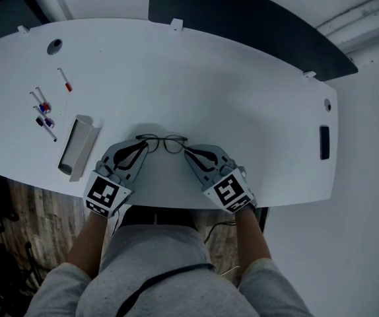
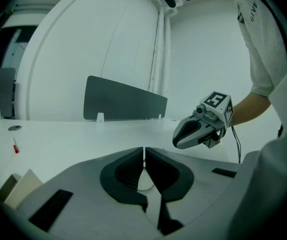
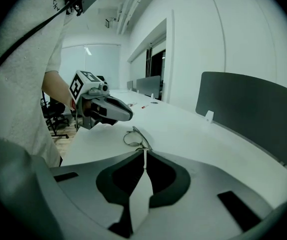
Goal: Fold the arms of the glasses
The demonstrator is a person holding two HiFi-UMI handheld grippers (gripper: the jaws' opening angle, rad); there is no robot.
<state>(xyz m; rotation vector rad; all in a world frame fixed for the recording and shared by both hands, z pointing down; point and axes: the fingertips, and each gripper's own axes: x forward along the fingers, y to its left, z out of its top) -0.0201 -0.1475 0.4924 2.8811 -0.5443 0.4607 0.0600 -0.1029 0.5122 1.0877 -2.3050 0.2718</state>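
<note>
Thin dark glasses [image 1: 164, 139] — round lenses, wire frame

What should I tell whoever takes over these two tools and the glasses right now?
Hands: the left tool has its jaws closed on the left end of the glasses; the right tool has its jaws closed on the right end.
Things: the glasses sit between the two tools, near the front edge of the table.
Done: both ends are gripped.
Left: fold the arms. They are too thin to make out here, so check them first.
</note>
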